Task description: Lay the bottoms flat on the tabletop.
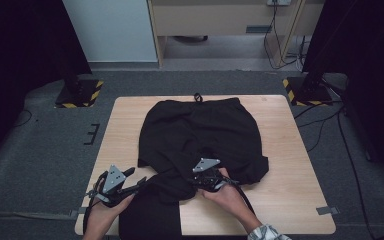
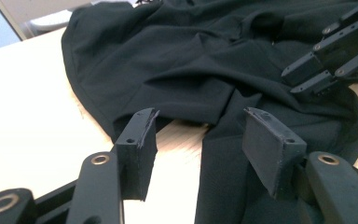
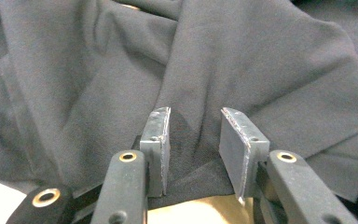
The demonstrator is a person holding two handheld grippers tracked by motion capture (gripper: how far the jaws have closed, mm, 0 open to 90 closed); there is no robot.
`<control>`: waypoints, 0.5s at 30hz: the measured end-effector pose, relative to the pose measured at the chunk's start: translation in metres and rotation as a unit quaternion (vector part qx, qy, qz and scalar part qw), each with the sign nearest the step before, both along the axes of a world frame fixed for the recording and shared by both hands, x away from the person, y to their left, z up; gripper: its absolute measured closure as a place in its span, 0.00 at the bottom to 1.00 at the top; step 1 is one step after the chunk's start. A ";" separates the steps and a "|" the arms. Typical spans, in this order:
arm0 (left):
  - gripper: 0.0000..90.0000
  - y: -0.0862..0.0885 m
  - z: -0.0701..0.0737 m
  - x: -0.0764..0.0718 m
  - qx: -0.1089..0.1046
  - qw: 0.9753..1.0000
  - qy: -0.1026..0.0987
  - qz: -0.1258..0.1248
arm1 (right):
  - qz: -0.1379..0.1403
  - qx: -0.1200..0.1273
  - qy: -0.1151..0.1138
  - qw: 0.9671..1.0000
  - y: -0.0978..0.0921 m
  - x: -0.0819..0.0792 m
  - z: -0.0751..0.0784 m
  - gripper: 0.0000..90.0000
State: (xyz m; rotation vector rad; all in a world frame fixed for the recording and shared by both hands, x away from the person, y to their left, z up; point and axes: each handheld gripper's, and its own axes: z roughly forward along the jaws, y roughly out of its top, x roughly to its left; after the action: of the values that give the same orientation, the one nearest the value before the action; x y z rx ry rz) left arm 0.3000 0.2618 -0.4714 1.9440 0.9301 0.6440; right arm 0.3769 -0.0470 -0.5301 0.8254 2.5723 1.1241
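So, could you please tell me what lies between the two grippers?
In the high view, bunched black shorts fabric spans the stretch between the left gripper and the right gripper.

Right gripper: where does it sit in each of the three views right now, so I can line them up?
High view: right gripper at lower centre, on the black shorts.
Left gripper view: it enters at the upper right, over the shorts.
Right gripper view: its own jaws rise from the bottom, open around a fold.
Shared landmark: the black shorts.
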 end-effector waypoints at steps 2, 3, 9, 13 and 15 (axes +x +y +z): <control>0.48 -0.001 0.003 -0.001 0.002 1.000 -0.002 -0.004 | 0.003 0.000 0.003 1.000 -0.003 -0.005 0.000 0.71; 0.48 -0.002 0.005 0.000 0.005 1.000 -0.005 -0.005 | 0.006 -0.001 0.003 1.000 -0.005 -0.007 0.001 0.71; 0.49 -0.012 0.010 0.018 0.029 0.999 -0.003 -0.014 | 0.024 -0.003 0.006 1.000 -0.008 -0.021 0.002 0.72; 0.48 -0.022 0.002 0.041 0.040 0.999 0.010 -0.016 | 0.020 -0.010 0.001 1.000 -0.006 -0.018 0.007 0.66; 0.47 -0.027 -0.005 0.052 0.043 0.999 0.019 -0.013 | 0.011 0.003 -0.010 1.000 -0.006 -0.015 0.012 0.66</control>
State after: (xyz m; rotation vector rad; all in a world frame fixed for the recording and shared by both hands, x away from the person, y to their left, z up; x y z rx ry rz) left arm 0.3520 0.2346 -0.4759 2.0473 0.9118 0.6427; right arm 0.3618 -0.0531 -0.5183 0.7842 2.5697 1.1414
